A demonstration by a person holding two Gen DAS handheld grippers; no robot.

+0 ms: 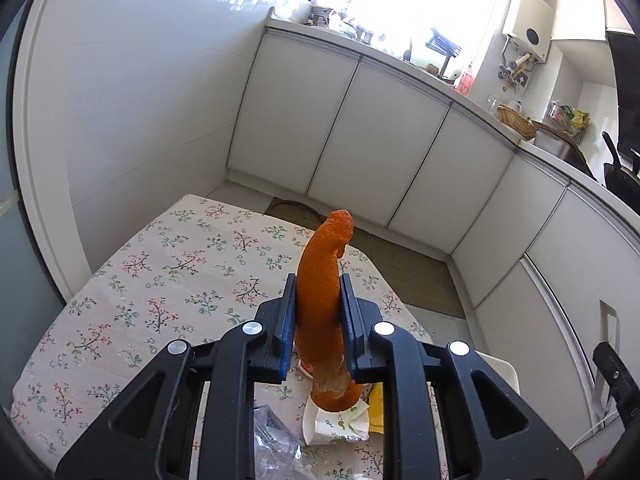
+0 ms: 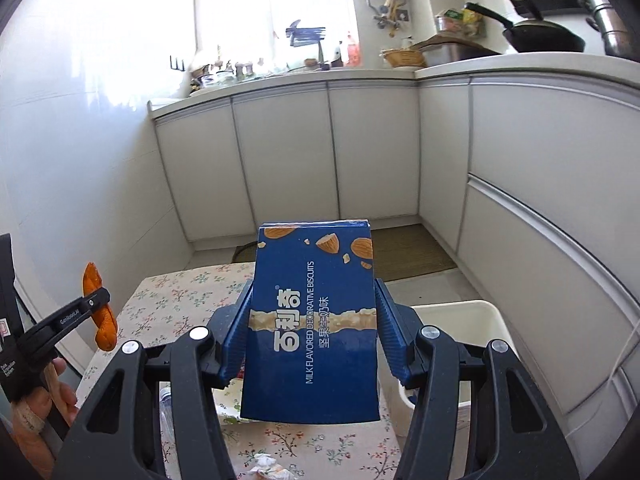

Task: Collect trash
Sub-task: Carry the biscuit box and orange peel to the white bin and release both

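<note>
My left gripper (image 1: 318, 292) is shut on a long orange peel (image 1: 322, 280) and holds it upright above the floral-cloth table (image 1: 160, 280). The peel (image 2: 90, 276) and the left gripper (image 2: 94, 300) also show at the left of the right wrist view. My right gripper (image 2: 314, 300) is shut on a blue biscuit box (image 2: 316, 320), held above the table (image 2: 180, 292). A white bin (image 2: 460, 316) stands just right of the table, below the right gripper. A crumpled paper wrapper (image 1: 340, 424), a yellow scrap (image 1: 376, 404) and clear plastic (image 1: 276, 440) lie on the table under the left gripper.
White kitchen cabinets (image 1: 360, 132) run along the back and right, with a cluttered counter (image 2: 280, 72) above. A brown mat (image 2: 408, 252) lies on the floor beyond the table. Crumpled tissue (image 2: 264, 464) lies on the near table edge. A white wall (image 1: 140, 100) stands to the left.
</note>
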